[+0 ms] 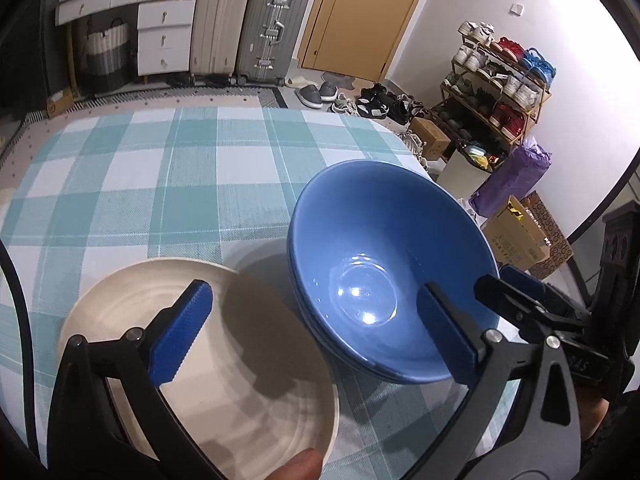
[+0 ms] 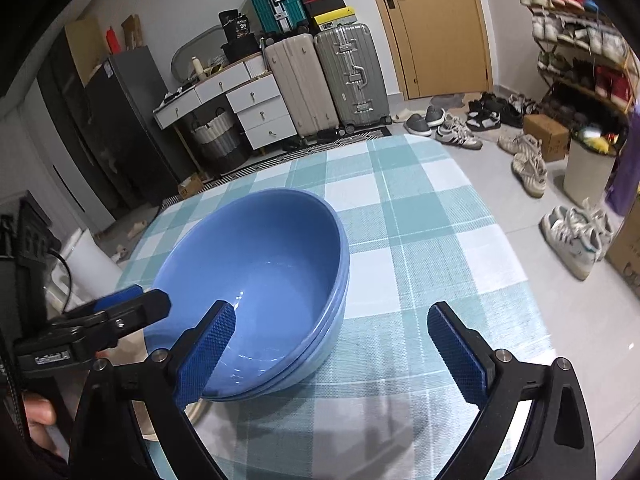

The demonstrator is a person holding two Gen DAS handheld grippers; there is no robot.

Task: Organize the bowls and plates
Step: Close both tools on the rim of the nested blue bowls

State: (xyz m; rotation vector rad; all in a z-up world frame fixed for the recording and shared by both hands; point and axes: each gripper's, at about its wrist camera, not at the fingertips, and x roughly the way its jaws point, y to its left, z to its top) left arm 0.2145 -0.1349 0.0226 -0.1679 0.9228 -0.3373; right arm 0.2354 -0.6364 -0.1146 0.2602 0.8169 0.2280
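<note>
A stack of blue bowls [image 1: 384,268] stands on the checked tablecloth [image 1: 160,184], also in the right wrist view [image 2: 256,288]. A cream plate [image 1: 224,360] lies to its left. My left gripper [image 1: 316,340] is open, its left finger over the plate and its right finger inside the bowl's near rim. My right gripper [image 2: 332,356] is open at the bowls' right side, its left finger at the bowl's rim and its right finger over bare cloth. In the left wrist view the right gripper [image 1: 524,304] shows by the bowls' right edge. Neither holds anything.
The table's edge [image 2: 516,264] runs close on the right of the bowls. Beyond it are shoes on the floor [image 2: 576,236], a shoe rack [image 1: 500,88], boxes [image 1: 520,236], suitcases [image 1: 248,28] and a door [image 2: 436,28].
</note>
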